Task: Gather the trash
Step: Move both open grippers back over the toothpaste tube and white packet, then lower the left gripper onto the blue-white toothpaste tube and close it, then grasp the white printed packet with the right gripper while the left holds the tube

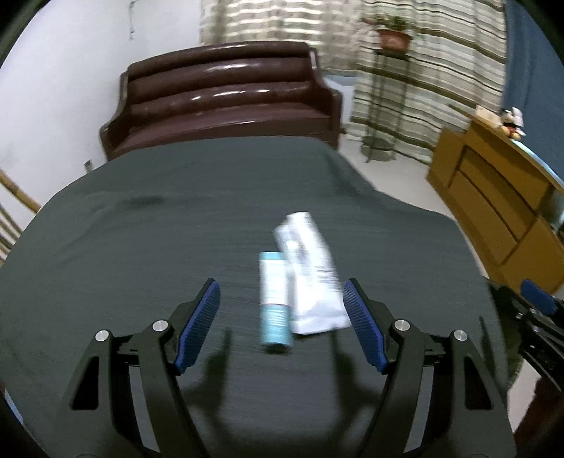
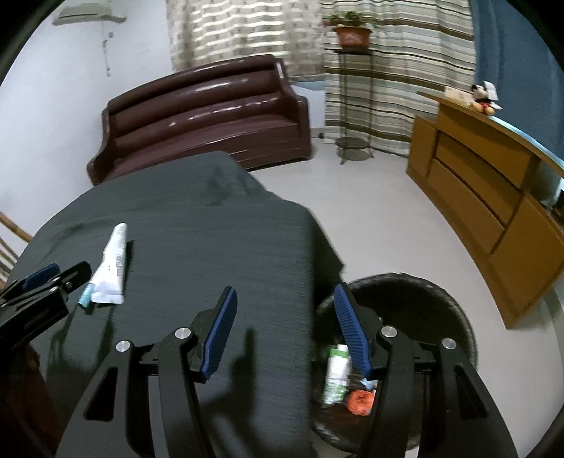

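left wrist view: the left claw (image 1: pixel 280 299) hangs over a table under a dark grey cloth (image 1: pixel 141 229), its two blue pads (image 1: pixel 197 324) standing wide apart with nothing pressed between them. two pieces of trash lie on the cloth just ahead of it, in the gap between the fingers as seen from here: a white squeezed tube (image 1: pixel 310 274) and a small teal and white tube (image 1: pixel 273 299). the white one overlaps the small one's far end and lies just beside the right-hand pad; whether it touches the pad i cannot tell, the picture is blurred. the small tube lies a little nearer the middle of the gap. the tip of the right claw (image 1: pixel 539 303) shows at the far right edge.

right wrist view: this one shows what the other does not, a round black bin (image 2: pixel 440 299) on the pale floor beside the table's right edge. in it lie a white and green bottle (image 2: pixel 336 373) and something orange (image 2: pixel 359 401). the right claw (image 2: pixel 283 317) stands part open and empty, one pad above the cloth, the other above the bin's near side. the two tubes lie well to its left on the cloth, just ahead of the left claw's tip at the left edge.

both views: brown sofa (image 2: pixel 201 116), striped curtain (image 2: pixel 373 81), potted plant (image 2: pixel 352 31) on a stand, wooden cabinet (image 2: pixel 486 197).
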A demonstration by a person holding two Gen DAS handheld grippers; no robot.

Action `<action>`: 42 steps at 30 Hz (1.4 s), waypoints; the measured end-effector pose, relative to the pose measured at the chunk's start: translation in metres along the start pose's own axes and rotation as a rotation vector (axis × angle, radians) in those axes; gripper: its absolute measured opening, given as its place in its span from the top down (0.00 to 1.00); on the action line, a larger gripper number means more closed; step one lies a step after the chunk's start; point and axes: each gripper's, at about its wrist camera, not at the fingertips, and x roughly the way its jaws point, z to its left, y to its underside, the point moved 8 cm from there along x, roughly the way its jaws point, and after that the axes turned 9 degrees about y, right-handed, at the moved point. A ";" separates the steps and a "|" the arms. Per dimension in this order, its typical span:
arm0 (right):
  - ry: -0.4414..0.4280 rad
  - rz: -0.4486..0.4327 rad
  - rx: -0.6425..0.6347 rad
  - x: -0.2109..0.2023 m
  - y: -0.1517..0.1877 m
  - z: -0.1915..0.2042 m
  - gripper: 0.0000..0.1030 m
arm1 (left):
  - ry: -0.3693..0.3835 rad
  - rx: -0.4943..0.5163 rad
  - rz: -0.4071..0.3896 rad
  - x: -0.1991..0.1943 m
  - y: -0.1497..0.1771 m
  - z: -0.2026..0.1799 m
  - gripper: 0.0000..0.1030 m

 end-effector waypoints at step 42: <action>-0.119 0.012 -0.163 0.013 -0.013 0.118 0.43 | 0.080 -0.056 0.107 0.014 0.012 0.051 0.86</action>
